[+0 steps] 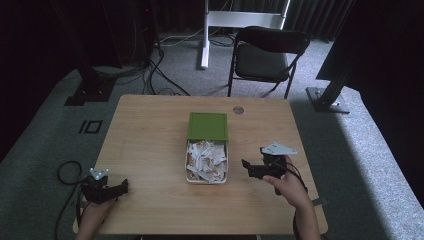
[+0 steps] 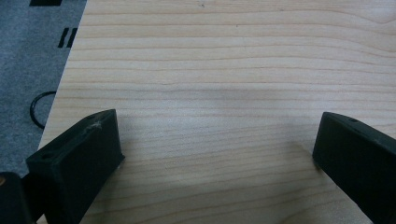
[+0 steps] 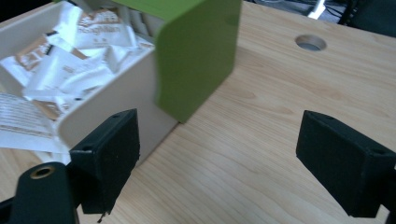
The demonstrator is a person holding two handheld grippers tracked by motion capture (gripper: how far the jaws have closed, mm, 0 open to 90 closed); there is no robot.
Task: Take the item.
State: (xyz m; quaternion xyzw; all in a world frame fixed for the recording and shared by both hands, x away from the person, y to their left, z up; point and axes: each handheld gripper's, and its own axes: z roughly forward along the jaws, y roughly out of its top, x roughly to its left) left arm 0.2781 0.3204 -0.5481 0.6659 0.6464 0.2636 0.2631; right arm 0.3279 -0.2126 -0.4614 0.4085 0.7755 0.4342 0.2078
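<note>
right gripper (image 3: 217, 161): jaws wide apart, empty | box (image 3: 116, 100) with green lid (image 3: 196, 56) just beyond its left jaw | left gripper (image 2: 217, 154): jaws spread, bare tabletop (image 2: 224, 70) between

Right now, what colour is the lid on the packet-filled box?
Green lid, clearest in the right gripper view.

The high view looks down and forward over the whole counter (image 1: 150, 130). Both gripper views sit low and close; the right shares the box (image 3: 121, 88).

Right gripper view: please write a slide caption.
Open right gripper faces the cream box of sachets, green lid half open.
</note>
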